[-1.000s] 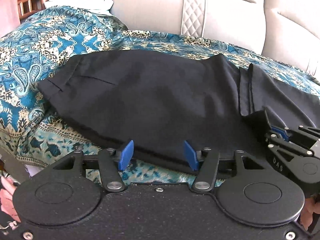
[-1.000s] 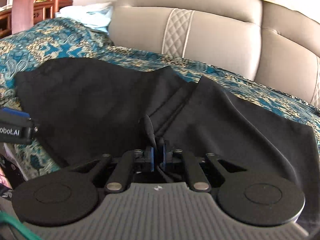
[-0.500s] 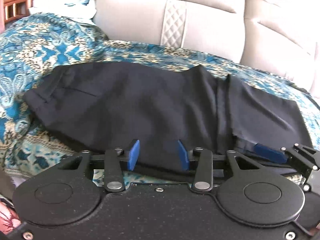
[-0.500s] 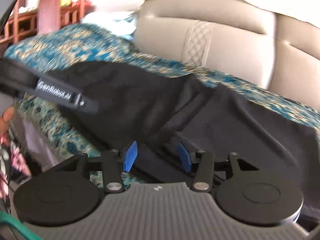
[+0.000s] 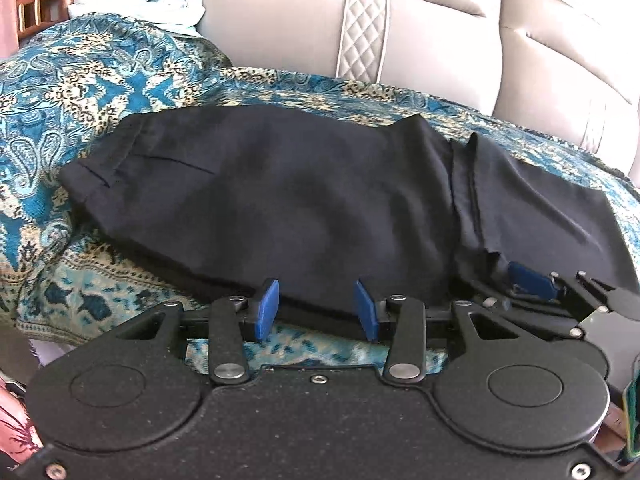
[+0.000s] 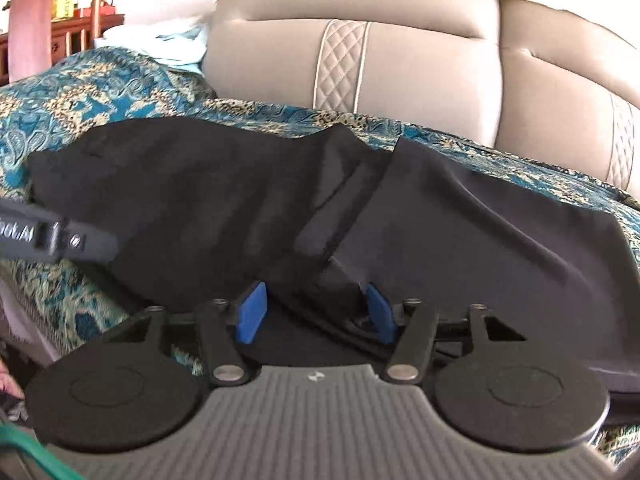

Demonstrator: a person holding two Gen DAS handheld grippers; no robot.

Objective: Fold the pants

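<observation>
Black pants (image 5: 304,200) lie folded on a teal patterned cloth, waistband to the left, leg ends overlapping at the right; they also show in the right wrist view (image 6: 224,216). My left gripper (image 5: 316,310) is open at the pants' near edge, holding nothing. My right gripper (image 6: 314,312) is open, with a raised fold of the fabric (image 6: 340,280) standing between its fingers, which do not clamp it. The right gripper also shows at the right edge of the left wrist view (image 5: 532,280), and the left gripper at the left edge of the right wrist view (image 6: 60,236).
The teal patterned cloth (image 5: 100,80) covers a beige sofa seat, with the sofa backrest (image 5: 400,28) behind. Light blue cloth (image 5: 168,4) lies at the far left by wooden furniture (image 6: 76,28). The seat's front edge is just below the grippers.
My right gripper was shut on the pants' fabric one second ago and has opened, letting it go. Both views have shifted slightly; the left gripper stays open.
</observation>
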